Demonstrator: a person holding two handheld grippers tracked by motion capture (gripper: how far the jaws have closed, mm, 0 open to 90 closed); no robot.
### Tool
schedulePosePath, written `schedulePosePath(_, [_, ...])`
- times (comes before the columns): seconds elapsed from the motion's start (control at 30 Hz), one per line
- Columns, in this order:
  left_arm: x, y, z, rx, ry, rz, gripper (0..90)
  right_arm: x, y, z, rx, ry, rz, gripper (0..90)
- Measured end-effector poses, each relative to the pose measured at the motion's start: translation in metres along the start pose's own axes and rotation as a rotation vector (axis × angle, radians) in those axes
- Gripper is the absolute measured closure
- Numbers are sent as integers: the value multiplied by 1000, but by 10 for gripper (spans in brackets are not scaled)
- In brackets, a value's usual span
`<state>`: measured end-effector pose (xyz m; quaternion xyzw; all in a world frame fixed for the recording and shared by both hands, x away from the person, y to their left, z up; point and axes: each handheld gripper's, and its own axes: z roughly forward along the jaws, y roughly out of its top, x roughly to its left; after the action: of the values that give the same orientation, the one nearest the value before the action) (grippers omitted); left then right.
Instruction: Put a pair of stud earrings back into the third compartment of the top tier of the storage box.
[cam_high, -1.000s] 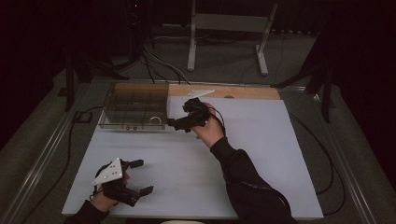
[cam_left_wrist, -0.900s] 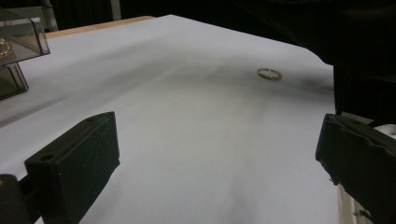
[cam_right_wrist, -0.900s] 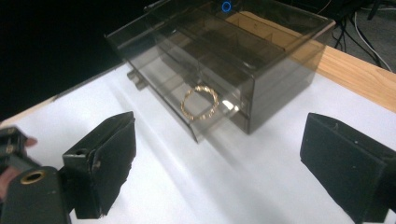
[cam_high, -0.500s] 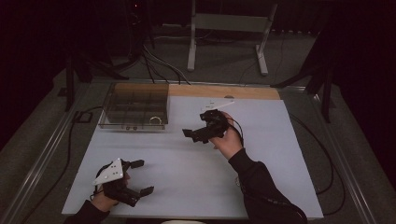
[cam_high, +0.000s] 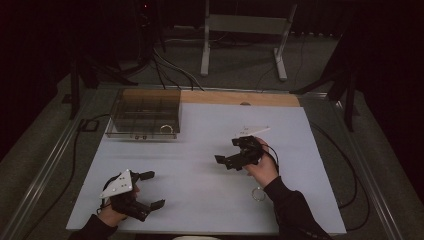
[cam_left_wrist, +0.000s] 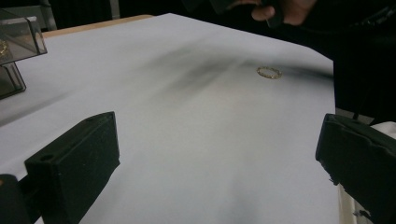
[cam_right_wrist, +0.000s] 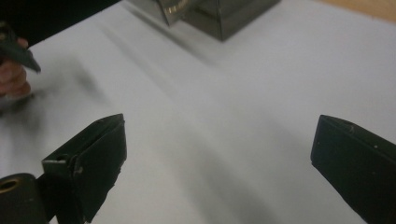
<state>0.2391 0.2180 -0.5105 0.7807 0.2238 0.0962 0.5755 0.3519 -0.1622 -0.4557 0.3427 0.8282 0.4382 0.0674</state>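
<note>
Right gripper (cam_high: 231, 158) in my hand hangs over the middle of the white sheet, its jaws spread wide with nothing between them; they have just been opening that last bit. Going from biggest down: the table (cam_high: 45, 165) with its metal rim carries the white sheet (cam_high: 200, 185), and a wooden strip (cam_high: 240, 98) runs along the sheet's far edge. At the far left corner of the sheet stands the clear compartment box (cam_high: 144, 114), and I can see one ring (cam_high: 165, 129) inside it, in a front compartment near the right end. My left gripper (cam_high: 150, 189) rests low at the near left of the sheet, its jaws also wide and empty. Smallest of all is the loose ring (cam_high: 258, 193), lying flat on the sheet just beside my right sleeve, near the front edge and well apart from the box. From the left gripper view that same ring (cam_left_wrist: 269, 72) shows as a thin gold circle on the bare sheet, with my right hand (cam_left_wrist: 280, 10) above and beyond it
</note>
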Motion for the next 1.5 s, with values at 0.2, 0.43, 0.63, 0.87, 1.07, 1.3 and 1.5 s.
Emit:
schedulePosePath(0.2, [0,0,1,2,-2,-2,5,-4,-23,-15,-12,16,31,44])
schedulePosePath(0.43, [0,0,1,7,-4,4,5,-6,-47,-32,2,-2,48,54])
schedulePosePath(0.63, [0,0,1,9,-4,2,5,-7,-67,-47,9,-3,76,60])
schedulePosePath(0.87, [0,0,1,4,-4,1,5,1,-90,-59,41,-28,86,128])
schedulePosePath(1.07, [0,0,1,3,-4,1,5,6,-107,-68,64,-28,61,246])
schedulePosePath(1.3, [0,0,2,8,-6,-2,5,12,-125,-72,128,-22,4,519])
schedulePosePath(1.5, [1,0,2,10,-9,-2,5,15,-131,-66,190,-50,-56,644])
